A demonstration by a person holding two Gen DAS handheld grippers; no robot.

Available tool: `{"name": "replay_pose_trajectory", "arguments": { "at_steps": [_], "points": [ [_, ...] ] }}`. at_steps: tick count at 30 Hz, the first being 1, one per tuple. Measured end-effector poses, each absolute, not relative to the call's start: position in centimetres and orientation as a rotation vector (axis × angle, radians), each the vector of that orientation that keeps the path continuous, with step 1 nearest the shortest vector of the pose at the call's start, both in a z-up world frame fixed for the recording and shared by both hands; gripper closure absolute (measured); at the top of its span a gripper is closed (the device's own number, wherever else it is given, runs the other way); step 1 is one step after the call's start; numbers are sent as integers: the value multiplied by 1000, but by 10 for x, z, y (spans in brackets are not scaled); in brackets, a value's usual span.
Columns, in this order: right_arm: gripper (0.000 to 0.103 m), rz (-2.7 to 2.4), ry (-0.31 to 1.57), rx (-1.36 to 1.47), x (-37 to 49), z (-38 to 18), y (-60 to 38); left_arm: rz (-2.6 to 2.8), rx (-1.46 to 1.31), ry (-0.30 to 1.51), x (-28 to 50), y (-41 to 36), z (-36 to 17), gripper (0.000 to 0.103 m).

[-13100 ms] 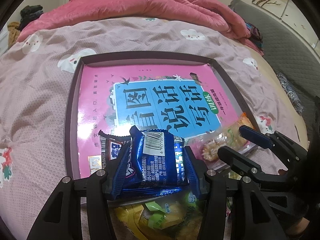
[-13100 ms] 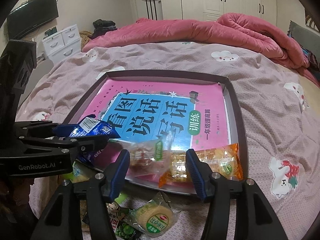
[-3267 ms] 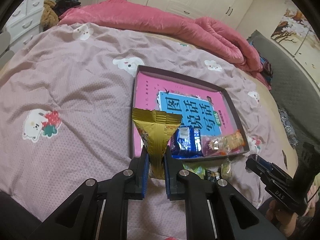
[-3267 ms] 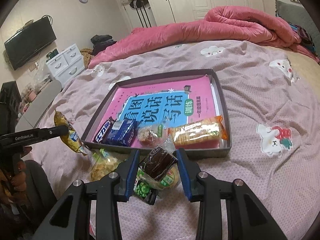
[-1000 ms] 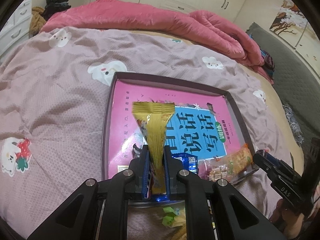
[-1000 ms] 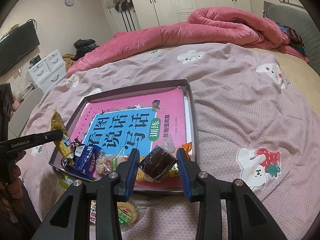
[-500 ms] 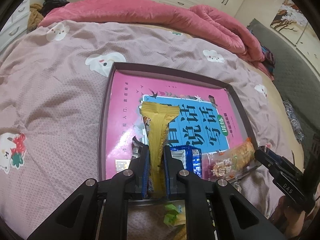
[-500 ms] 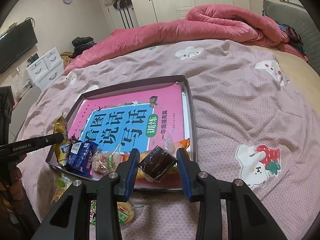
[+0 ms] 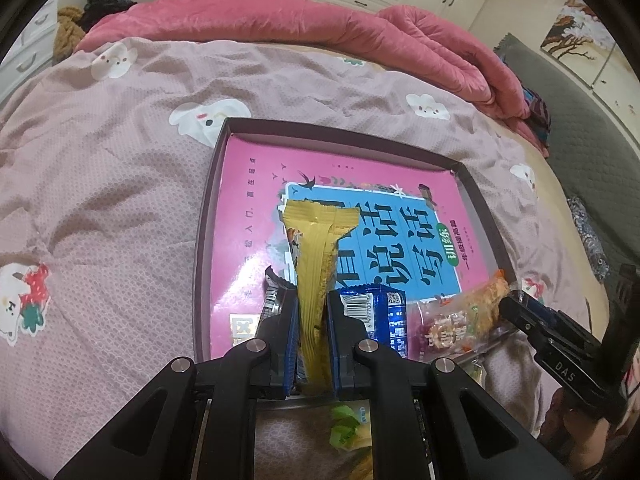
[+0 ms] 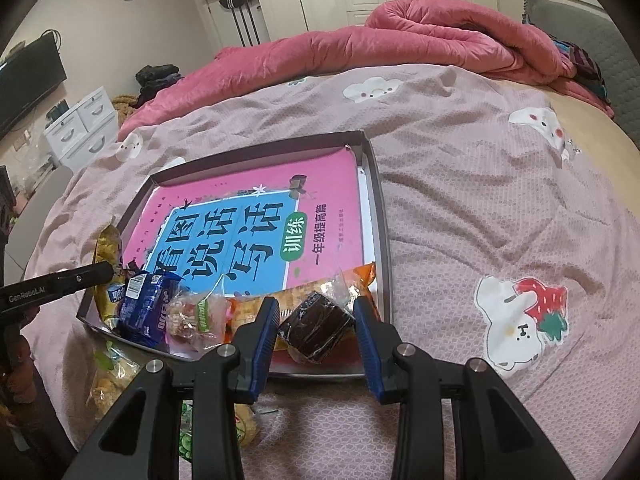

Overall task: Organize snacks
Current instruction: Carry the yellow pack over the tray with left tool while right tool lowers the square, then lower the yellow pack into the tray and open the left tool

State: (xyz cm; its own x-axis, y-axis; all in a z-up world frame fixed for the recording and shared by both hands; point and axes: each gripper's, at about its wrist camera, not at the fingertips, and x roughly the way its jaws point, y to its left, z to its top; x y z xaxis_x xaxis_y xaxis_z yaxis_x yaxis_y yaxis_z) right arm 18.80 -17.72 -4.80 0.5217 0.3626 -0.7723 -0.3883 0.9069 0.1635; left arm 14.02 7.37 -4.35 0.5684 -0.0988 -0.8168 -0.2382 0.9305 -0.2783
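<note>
Snacks, assorted, wrapped, on a bed with a mauve bedspread (image 10: 500, 200); listed left to right along the near edge of a dark shallow tray (image 10: 382, 240) lined with a pink and blue book (image 10: 248, 236).

1. Gold packet (image 9: 316, 276): long wrapper, upright, clamped between the pads of the left gripper (image 9: 313, 344), jaws nearly together; positioned over the tray's near-left corner.
2. Black-and-white bar (image 9: 274, 294): lying in the tray, partly hidden just left of the gold packet.
3. Blue packet (image 10: 148, 308): barcode side up, lying in the tray, touching item 4.
4. Clear bag of sweets (image 10: 196, 314): lying in the tray beside the blue packet.
5. Orange packet (image 10: 320, 292): long, lying across the tray's near-right corner, partly under item 6.
6. Dark brown cake in clear wrap (image 10: 316, 328): gripped by the right gripper (image 10: 316, 334), jaws part-way closed on its sides, tilted, over the near-right end of the tray.
7. Loose snacks off the tray (image 10: 114, 376): yellow and green packets on the bedspread, just outside the tray's near edge.

Background: pink duvet (image 10: 400, 28), bunched at the far side of the bed.
</note>
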Motion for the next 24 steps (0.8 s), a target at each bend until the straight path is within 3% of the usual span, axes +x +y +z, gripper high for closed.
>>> {"name": "replay_pose_trajectory", "arguments": {
  "at_steps": [24],
  "points": [
    [64, 440, 928, -16, 185, -47, -182, 76, -379, 986, 141, 73, -46, 90]
  ]
}}
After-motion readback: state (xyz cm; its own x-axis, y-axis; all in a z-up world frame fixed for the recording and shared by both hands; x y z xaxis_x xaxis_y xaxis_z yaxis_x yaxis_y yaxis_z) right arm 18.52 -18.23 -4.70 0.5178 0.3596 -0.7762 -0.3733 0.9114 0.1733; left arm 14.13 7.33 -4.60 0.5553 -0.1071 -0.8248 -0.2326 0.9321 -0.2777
